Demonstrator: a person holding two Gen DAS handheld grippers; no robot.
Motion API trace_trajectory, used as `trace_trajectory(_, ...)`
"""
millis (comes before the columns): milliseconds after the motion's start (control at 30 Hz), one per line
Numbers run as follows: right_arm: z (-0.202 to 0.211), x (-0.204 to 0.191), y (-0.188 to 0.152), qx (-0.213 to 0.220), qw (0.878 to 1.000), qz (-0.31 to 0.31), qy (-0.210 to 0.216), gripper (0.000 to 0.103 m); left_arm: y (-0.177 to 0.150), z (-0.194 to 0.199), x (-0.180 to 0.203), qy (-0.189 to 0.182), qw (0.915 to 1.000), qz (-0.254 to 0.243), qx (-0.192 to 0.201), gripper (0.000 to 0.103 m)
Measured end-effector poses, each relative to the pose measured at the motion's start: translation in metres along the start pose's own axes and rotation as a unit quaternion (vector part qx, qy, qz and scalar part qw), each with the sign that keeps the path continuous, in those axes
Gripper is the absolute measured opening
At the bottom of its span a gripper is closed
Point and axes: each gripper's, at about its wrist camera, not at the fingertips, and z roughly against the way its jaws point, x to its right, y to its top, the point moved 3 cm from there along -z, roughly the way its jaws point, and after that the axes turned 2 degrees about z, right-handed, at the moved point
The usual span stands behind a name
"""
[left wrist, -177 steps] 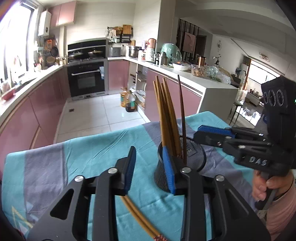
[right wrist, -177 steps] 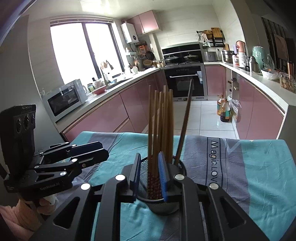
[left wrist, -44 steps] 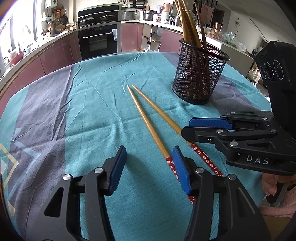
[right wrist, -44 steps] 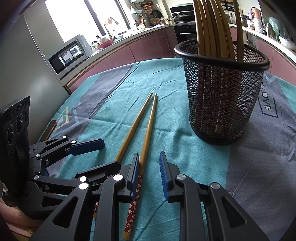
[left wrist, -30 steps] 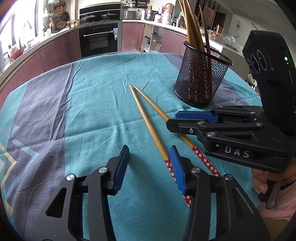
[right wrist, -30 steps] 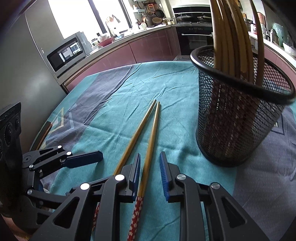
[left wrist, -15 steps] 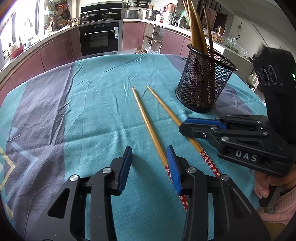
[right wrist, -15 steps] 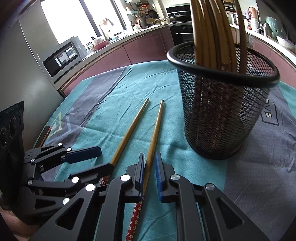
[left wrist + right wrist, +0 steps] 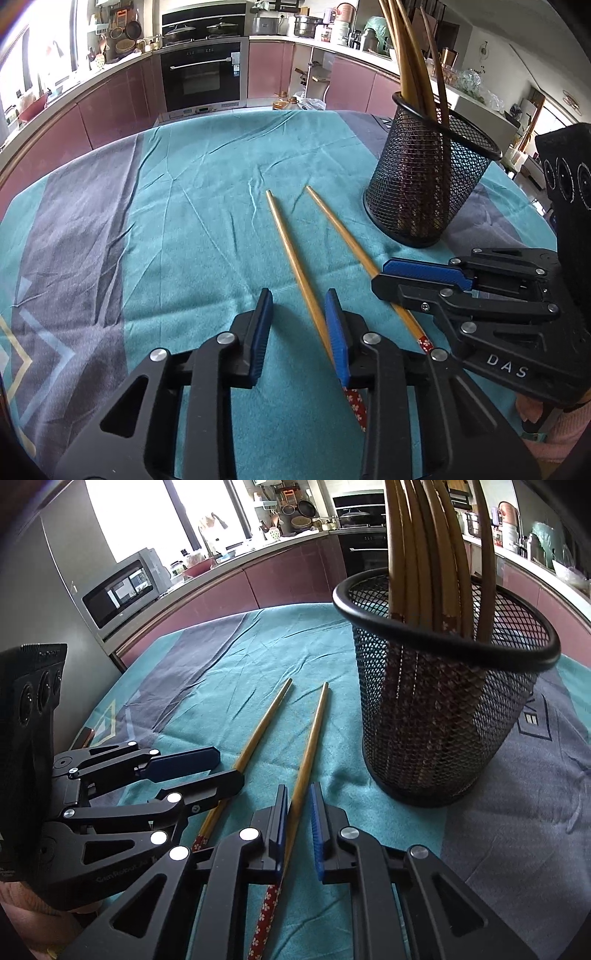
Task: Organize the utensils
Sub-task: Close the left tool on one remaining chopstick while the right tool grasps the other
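Note:
Two bamboo chopsticks with red flowered ends lie side by side on the teal cloth. My left gripper (image 9: 299, 328) straddles the left chopstick (image 9: 291, 243). Its jaws are closing: the stick lies against the right pad and the left pad stands clear. My right gripper (image 9: 299, 810) is shut narrowly on the right chopstick (image 9: 310, 738), which still rests on the cloth. Each gripper shows in the other's view: right gripper (image 9: 380, 277), left gripper (image 9: 229, 768). A black mesh holder (image 9: 424, 192) with several chopsticks upright stands just beyond on the right.
The table is covered by a teal and grey cloth (image 9: 184, 221). A pink-sleeved hand (image 9: 546, 417) holds the right gripper's handle. A small dark object (image 9: 83, 736) lies at the table's left edge. Kitchen counters and an oven stand far behind.
The right jaws have narrowed onto the right chopstick, whose far tip swung away from the left one. The left gripper slid over the left chopstick and its jaws drew closer together.

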Motion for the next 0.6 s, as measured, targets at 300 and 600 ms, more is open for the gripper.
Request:
trace_trajectory(300, -0.0047, 0.0009, 0.0058, 0.001, 1.0, 0.003, -0.006, 0.011, 0.0022, -0.003, -0.0001, 0.007, 1.0, -0.002, 0.002, 0.023)
trace_trajectory(600, -0.0064, 0.0019, 0.0085, 0.004, 1.0, -0.003, -0.008, 0.009, 0.0035, -0.0051, -0.0017, 0.005, 1.0, 0.0, 0.001, 0.012)
